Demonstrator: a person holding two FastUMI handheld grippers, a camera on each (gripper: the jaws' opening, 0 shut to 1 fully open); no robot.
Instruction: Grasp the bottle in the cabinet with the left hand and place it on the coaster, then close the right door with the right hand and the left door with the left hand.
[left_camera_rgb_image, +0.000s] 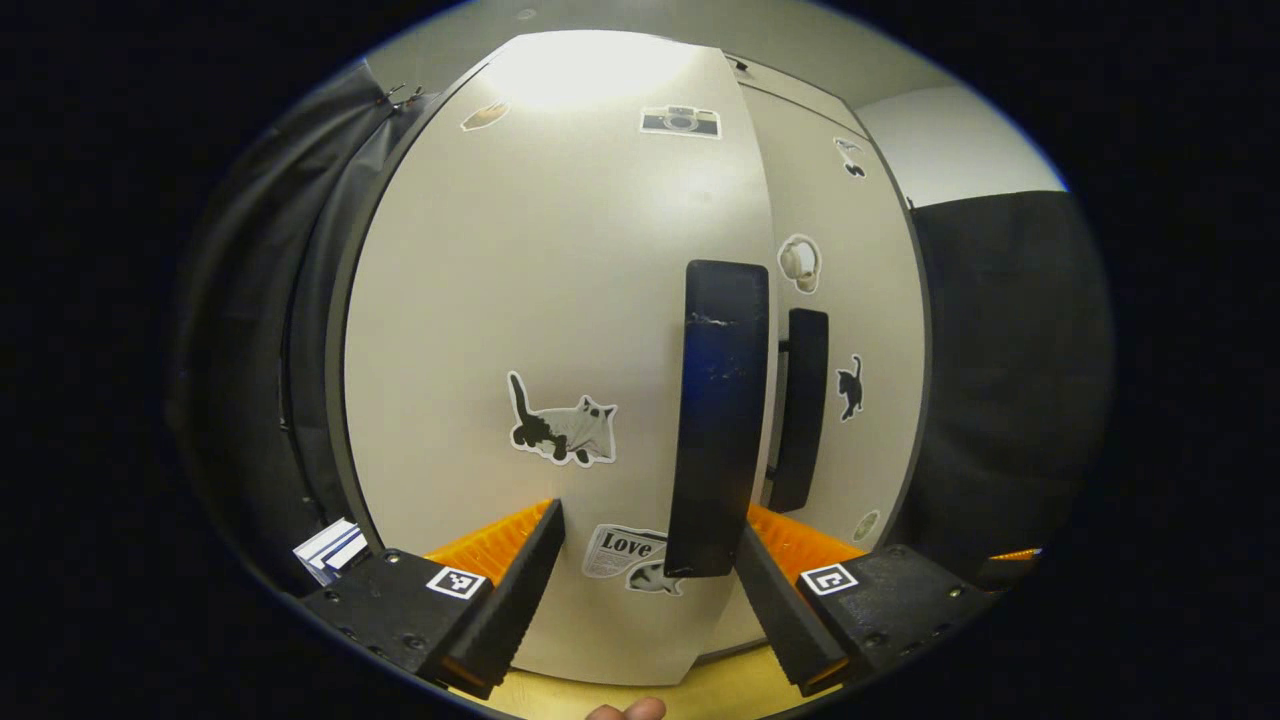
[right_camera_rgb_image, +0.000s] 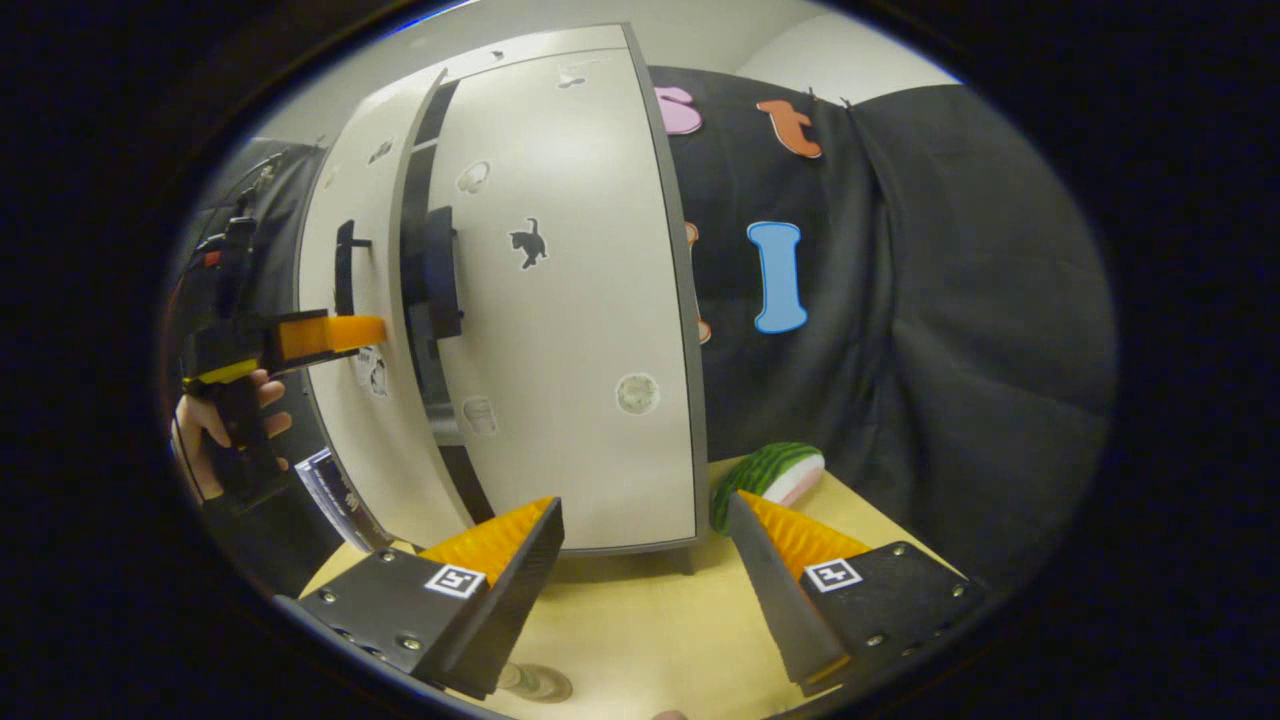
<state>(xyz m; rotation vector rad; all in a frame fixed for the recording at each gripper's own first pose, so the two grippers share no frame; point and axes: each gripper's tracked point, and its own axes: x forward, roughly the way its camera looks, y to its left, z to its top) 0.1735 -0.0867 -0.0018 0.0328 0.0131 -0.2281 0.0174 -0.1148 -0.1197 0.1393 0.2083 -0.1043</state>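
the left door (left_camera_rgb_image: 560, 330) stands straight ahead of the left claw (left_camera_rgb_image: 650, 575), very near, not quite flush: in the right gripper view a dark gap shows between it and the right door (right_camera_rgb_image: 570, 330), which looks closed. the left door's handle (left_camera_rgb_image: 720, 430) runs upright, just right of the claw's centre line. the left claw is spread wide and holds nothing; whether a tip touches the door i cannot tell. the right claw (right_camera_rgb_image: 648, 560) hangs back over the worktop (right_camera_rgb_image: 640, 620), open and empty. a bottle top (right_camera_rgb_image: 535, 682) seems to show at that view's bottom edge.
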